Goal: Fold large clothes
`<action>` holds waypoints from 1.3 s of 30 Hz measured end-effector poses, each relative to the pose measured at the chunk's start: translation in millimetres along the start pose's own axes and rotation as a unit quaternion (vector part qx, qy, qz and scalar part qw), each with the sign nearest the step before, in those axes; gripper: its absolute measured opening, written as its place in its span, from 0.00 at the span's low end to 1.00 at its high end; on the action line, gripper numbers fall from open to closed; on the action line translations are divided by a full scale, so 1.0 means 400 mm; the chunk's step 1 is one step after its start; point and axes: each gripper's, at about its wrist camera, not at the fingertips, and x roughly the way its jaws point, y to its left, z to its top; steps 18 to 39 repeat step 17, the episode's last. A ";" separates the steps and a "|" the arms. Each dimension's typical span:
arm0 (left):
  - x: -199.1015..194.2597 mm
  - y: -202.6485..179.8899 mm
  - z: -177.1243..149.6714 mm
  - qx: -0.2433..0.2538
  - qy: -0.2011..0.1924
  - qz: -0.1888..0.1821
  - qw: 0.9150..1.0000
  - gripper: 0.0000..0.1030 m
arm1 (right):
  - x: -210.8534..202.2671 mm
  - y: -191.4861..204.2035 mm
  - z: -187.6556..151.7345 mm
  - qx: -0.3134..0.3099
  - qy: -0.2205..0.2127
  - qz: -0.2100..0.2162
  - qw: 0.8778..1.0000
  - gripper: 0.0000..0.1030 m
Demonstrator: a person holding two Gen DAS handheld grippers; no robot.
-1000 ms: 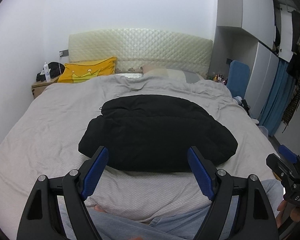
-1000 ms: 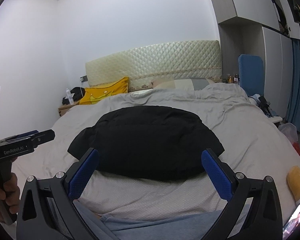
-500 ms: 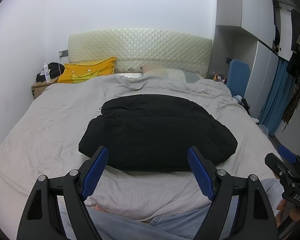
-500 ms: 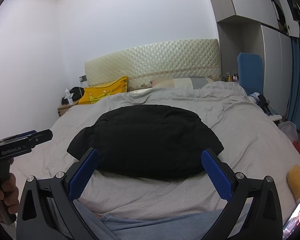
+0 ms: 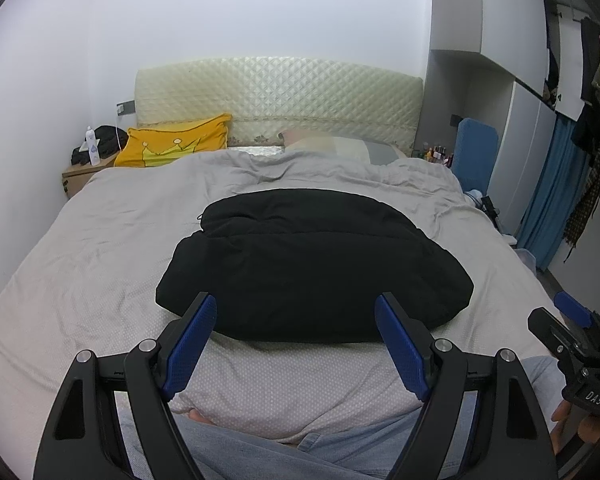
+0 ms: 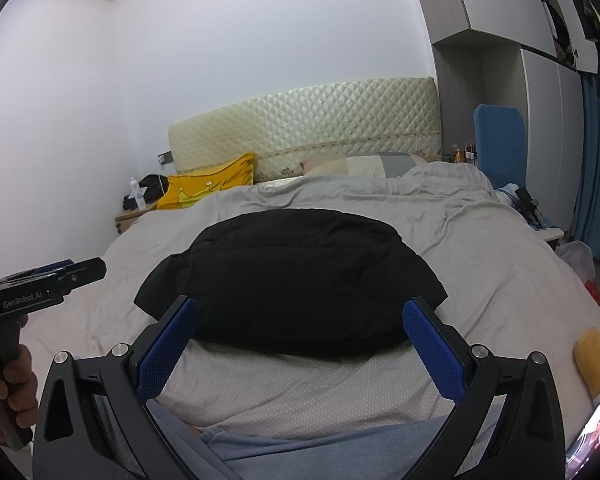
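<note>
A black padded jacket point(image 5: 312, 264) lies folded into a compact bundle in the middle of the grey bed point(image 5: 80, 280); it also shows in the right wrist view point(image 6: 292, 280). My left gripper point(image 5: 296, 316) is open and empty, held above the bed's near edge, short of the jacket. My right gripper point(image 6: 300, 316) is open and empty too, at the same near edge. Each gripper shows at the side of the other's view: the right one point(image 5: 572, 344) and the left one point(image 6: 48, 284).
A yellow crown pillow point(image 5: 176, 146) and a quilted headboard point(image 5: 276, 108) are at the far end. A nightstand point(image 5: 84, 174) stands at the back left. Wardrobes and hanging clothes point(image 5: 588, 128) line the right side. A phone point(image 6: 592, 436) and a yellow object point(image 6: 594, 356) lie on the bed's right.
</note>
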 end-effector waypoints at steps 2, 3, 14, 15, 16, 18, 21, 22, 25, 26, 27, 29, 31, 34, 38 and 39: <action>0.000 0.001 0.001 0.000 0.000 0.000 1.000 0.80 | 0.000 -0.001 -0.001 0.000 0.000 0.000 1.000 1.00; 0.000 0.001 0.001 0.000 0.000 -0.001 1.000 0.80 | -0.001 -0.002 0.000 0.000 -0.001 -0.001 1.000 1.00; -0.003 -0.001 0.005 0.003 0.002 0.002 1.000 0.80 | 0.004 -0.002 -0.002 0.002 0.003 -0.002 1.000 1.00; -0.003 -0.003 0.004 0.002 0.002 0.002 1.000 0.80 | 0.004 -0.002 -0.002 0.002 0.003 -0.001 1.000 1.00; -0.004 -0.003 0.004 0.002 0.002 0.001 1.000 0.80 | 0.004 -0.003 -0.001 0.002 0.003 -0.001 1.000 1.00; -0.004 -0.003 0.005 0.002 0.002 0.001 1.000 0.80 | 0.004 -0.003 -0.002 0.003 0.003 -0.001 1.000 1.00; -0.004 -0.003 0.005 0.002 0.002 0.001 1.000 0.80 | 0.004 -0.003 -0.002 0.003 0.003 -0.001 1.000 1.00; -0.004 -0.003 0.005 0.002 0.002 0.001 1.000 0.80 | 0.004 -0.003 -0.002 0.003 0.003 -0.001 1.000 1.00; -0.004 -0.003 0.005 0.002 0.002 0.001 1.000 0.80 | 0.004 -0.003 -0.002 0.003 0.003 -0.001 1.000 1.00; -0.004 -0.003 0.005 0.002 0.002 0.001 1.000 0.80 | 0.004 -0.003 -0.002 0.003 0.003 -0.001 1.000 1.00; -0.004 -0.003 0.005 0.002 0.002 0.001 1.000 0.80 | 0.004 -0.003 -0.002 0.003 0.003 -0.001 1.000 1.00; -0.004 -0.003 0.005 0.002 0.002 0.001 1.000 0.80 | 0.004 -0.003 -0.002 0.003 0.003 -0.001 1.000 1.00; -0.004 -0.003 0.005 0.002 0.002 0.001 1.000 0.80 | 0.004 -0.003 -0.002 0.003 0.003 -0.001 1.000 1.00; -0.004 -0.003 0.005 0.002 0.002 0.001 1.000 0.80 | 0.004 -0.003 -0.002 0.003 0.003 -0.001 1.000 1.00; -0.004 -0.003 0.005 0.002 0.002 0.001 1.000 0.80 | 0.004 -0.003 -0.002 0.003 0.003 -0.001 1.000 1.00; -0.004 -0.003 0.005 0.002 0.002 0.001 1.000 0.80 | 0.004 -0.003 -0.002 0.003 0.003 -0.001 1.000 1.00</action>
